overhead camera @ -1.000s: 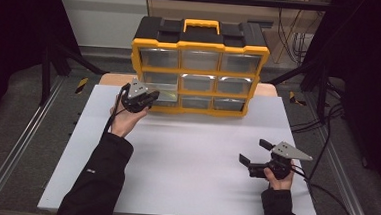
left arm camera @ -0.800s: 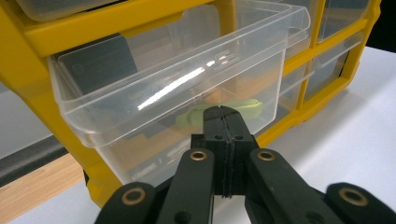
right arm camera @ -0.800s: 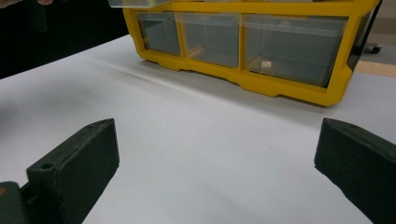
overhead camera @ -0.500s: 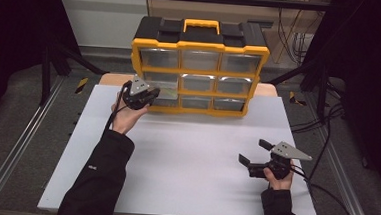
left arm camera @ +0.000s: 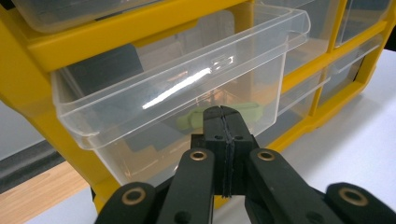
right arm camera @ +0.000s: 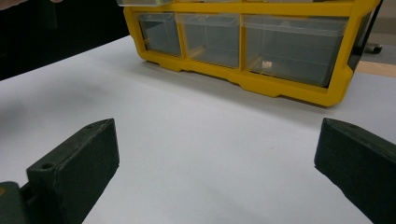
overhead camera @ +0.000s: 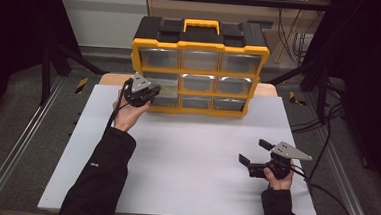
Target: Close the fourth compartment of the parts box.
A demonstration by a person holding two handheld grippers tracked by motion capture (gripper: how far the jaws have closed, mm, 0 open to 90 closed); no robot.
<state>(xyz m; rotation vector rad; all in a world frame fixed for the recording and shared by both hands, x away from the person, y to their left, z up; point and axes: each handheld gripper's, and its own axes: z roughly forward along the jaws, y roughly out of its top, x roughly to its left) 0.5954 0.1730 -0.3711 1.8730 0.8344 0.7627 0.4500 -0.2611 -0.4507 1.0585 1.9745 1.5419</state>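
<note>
text: none legible | labels: none | brands: none | numbers: none | signs: none

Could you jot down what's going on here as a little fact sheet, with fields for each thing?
Setting: white table with a yellow and black drawer cabinet at its far side
Drawer in play: clear drawer in the cabinet's left column, pulled partly out
Inside that drawer: a pale green object, seen through the clear front
Left hand-held gripper: jaws shut together, tips at the drawer's front; whether they touch it cannot be told
Right hand-held gripper: jaws wide open, nothing between them, low over the table, apart from the cabinet
</note>
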